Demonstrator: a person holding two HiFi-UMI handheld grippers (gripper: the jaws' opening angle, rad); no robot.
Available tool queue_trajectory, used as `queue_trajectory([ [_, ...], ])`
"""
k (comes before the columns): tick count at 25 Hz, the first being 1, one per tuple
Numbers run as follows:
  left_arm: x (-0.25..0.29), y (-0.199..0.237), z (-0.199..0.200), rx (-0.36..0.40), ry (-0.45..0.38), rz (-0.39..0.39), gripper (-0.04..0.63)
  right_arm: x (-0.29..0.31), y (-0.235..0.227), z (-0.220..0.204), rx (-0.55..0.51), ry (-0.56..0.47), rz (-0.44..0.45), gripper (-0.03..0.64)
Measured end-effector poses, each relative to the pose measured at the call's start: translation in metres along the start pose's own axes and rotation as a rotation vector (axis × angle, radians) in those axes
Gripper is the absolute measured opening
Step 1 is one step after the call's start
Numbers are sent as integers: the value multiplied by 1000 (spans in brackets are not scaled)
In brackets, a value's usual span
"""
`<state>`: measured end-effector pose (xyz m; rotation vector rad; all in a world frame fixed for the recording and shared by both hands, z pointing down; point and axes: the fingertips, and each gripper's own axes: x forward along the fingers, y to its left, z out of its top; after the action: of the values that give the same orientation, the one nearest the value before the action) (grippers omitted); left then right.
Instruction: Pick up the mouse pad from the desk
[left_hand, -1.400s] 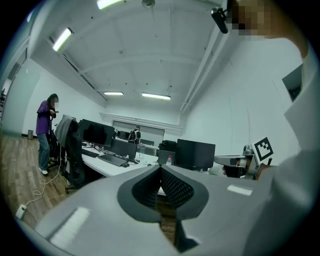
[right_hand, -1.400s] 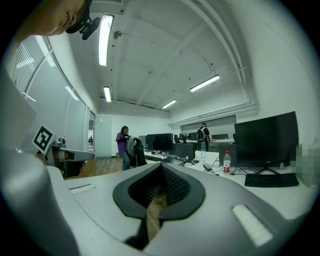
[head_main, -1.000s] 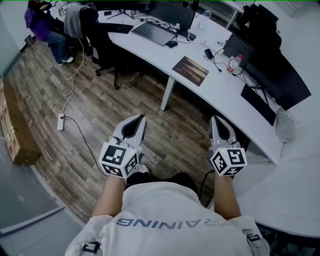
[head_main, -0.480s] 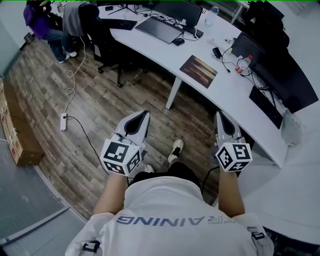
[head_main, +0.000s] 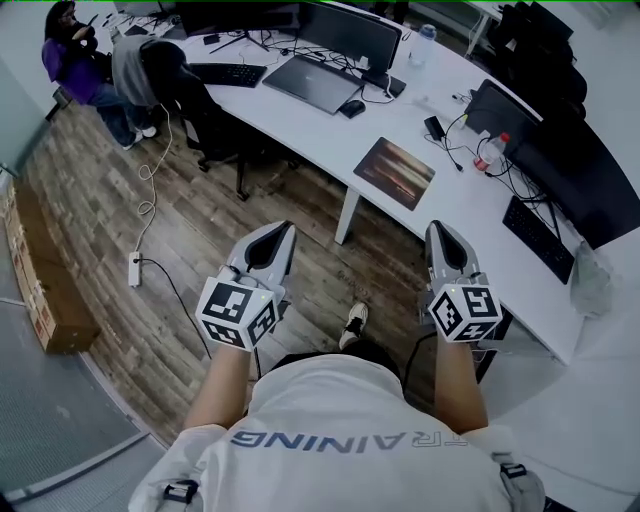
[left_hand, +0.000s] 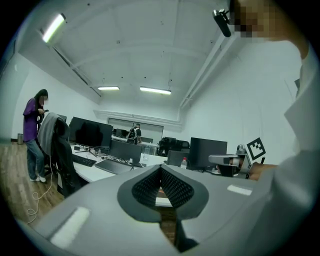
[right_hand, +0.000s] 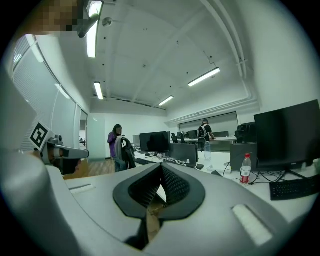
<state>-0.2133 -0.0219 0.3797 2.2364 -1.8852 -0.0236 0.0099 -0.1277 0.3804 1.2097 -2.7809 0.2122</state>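
Wondering where the mouse pad (head_main: 394, 173) is? It's that brown rectangle lying flat near the front edge of the curved white table (head_main: 300, 120), with bare tabletop all round it.

And the claws?

Both are well short of it, held out over the wooden floor (head_main: 200, 220). The left claw (head_main: 284, 229) has its jaws pressed together at the tips and carries nothing. The right claw (head_main: 436, 229) is the same, closed and empty. The pad sits ahead, between the two lines they point along.

What's around the pad?

Behind it to the left are a dark mouse (head_main: 351, 108) and a laptop (head_main: 312, 82). To the right stands a water bottle (head_main: 491, 150) among black cables, then a keyboard (head_main: 540, 238) and a big monitor (head_main: 575, 165).

Anything in the way?

The white table leg (head_main: 346, 215) drops to the floor just left of the pad's near corner. Further left, a black chair (head_main: 200, 100) is pushed against the table, and a person in purple (head_main: 68, 62) stands beyond it. A power strip (head_main: 134, 269) with its cord lies on the floor, well apart from the claws.
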Motion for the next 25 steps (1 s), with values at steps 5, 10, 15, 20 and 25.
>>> queue_trajectory([
  [5, 59, -3, 18, 55, 17, 8, 0, 38, -50, 6, 40, -7, 2, 12],
  [10, 118, -12, 33, 87, 24, 12, 0, 70, -99, 10, 62, -4, 11, 12],
  [15, 178, -24, 37, 73, 18, 10, 0, 100, -152, 11, 70, 5, 16, 12],
  [20, 221, -21, 30, 57, 40, -9, 0, 123, -182, 8, 75, 15, -4, 12],
  [25, 267, -12, 31, 45, 47, -88, 0, 135, -208, 4, 81, 48, -85, 12],
])
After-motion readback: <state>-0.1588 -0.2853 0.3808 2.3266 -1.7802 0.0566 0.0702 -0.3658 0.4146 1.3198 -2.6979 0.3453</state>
